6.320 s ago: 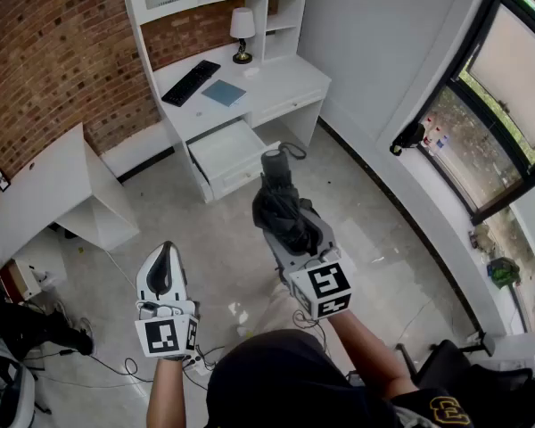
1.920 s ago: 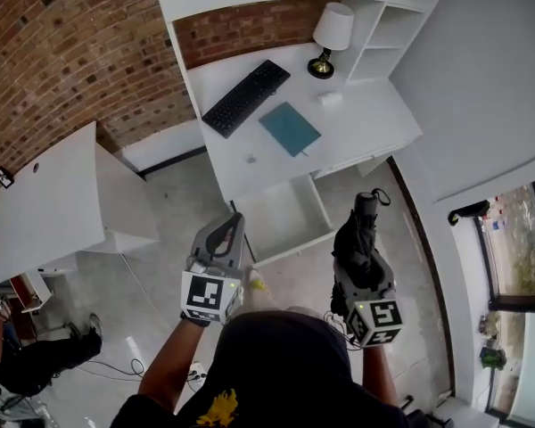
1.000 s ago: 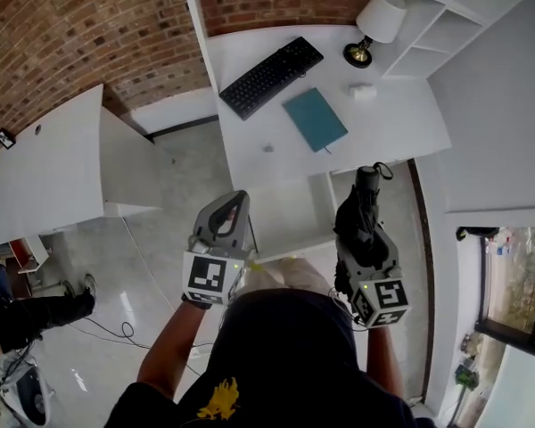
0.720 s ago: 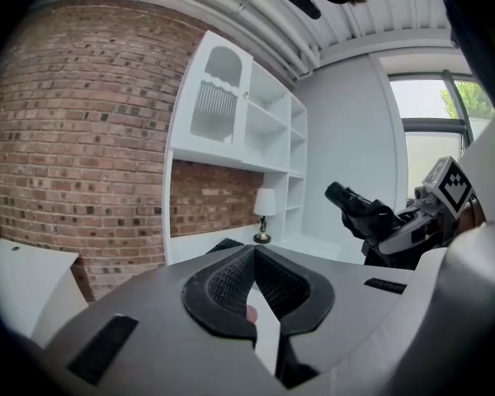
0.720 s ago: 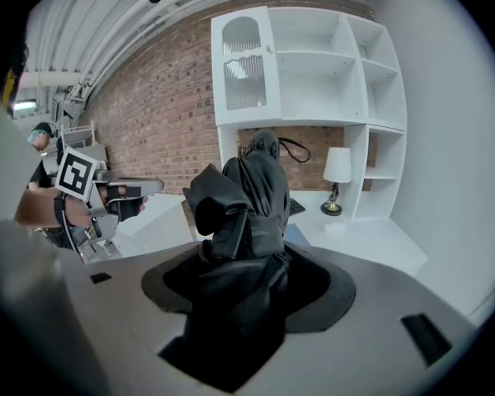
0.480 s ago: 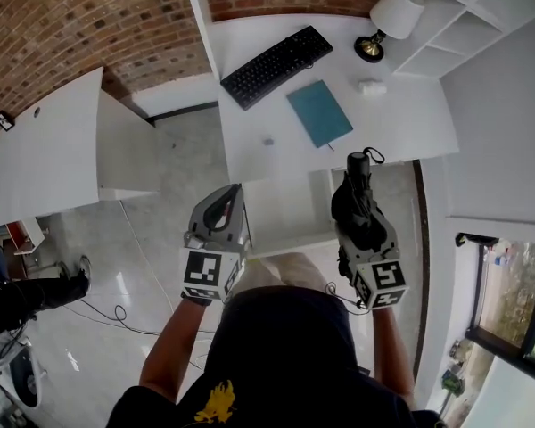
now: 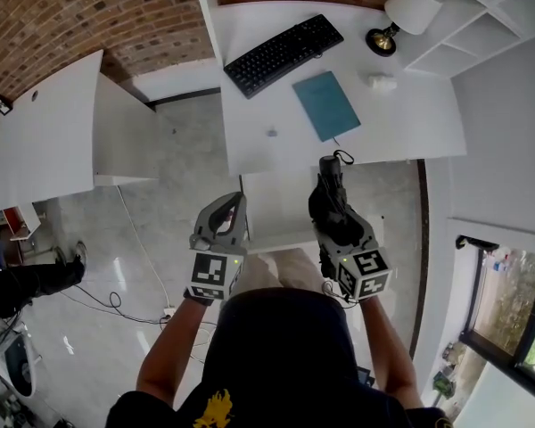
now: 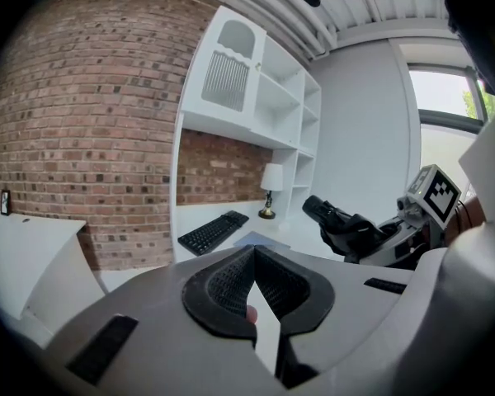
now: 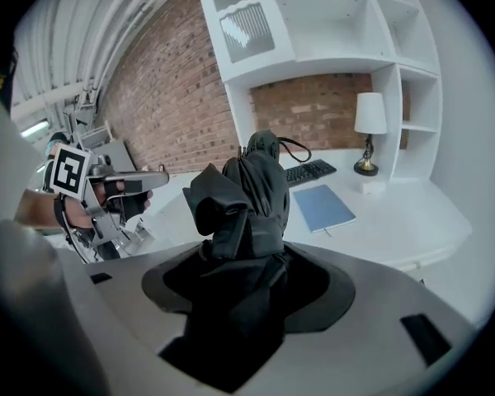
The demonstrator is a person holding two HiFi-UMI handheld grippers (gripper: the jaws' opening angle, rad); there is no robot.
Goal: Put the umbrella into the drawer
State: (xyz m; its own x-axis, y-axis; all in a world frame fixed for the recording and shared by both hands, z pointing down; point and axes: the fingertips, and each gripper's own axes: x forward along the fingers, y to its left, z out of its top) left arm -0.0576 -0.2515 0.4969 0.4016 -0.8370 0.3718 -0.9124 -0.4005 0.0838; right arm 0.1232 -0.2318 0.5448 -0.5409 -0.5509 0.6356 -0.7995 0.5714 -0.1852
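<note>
- the right claw (image 7: pixel 335 228) is clamped on the lower part of a folded black umbrella (image 7: pixel 332 199). the right gripper view shows the jaws held wide by the bunched fabric (image 9: pixel 247 221).
- the umbrella points away from the person, toward the top of the frame. its handle end and wrist loop reach the front edge of the white tabletop (image 7: pixel 401 119).
- the left claw (image 7: pixel 233 210), in the lower middle of the head view, has its jaws together at the tips and holds nothing.
- the open drawer (image 7: pixel 276 205) sits between the two claws, just under the tabletop edge. it looks empty, and the umbrella hangs over its right side.
- further up on the tabletop are a black keyboard (image 7: pixel 283 54), a blue notebook (image 7: pixel 327 105) and a lamp (image 7: pixel 408 12).
- step in hand, as i judge it: bringing the umbrella to the drawer. it isn't inside yet.
- the next move calls for shifting the umbrella left over the drawer, lowering it until it lies flat inside, then spreading the right jaws. the handle end needs to clear the tabletop edge.
</note>
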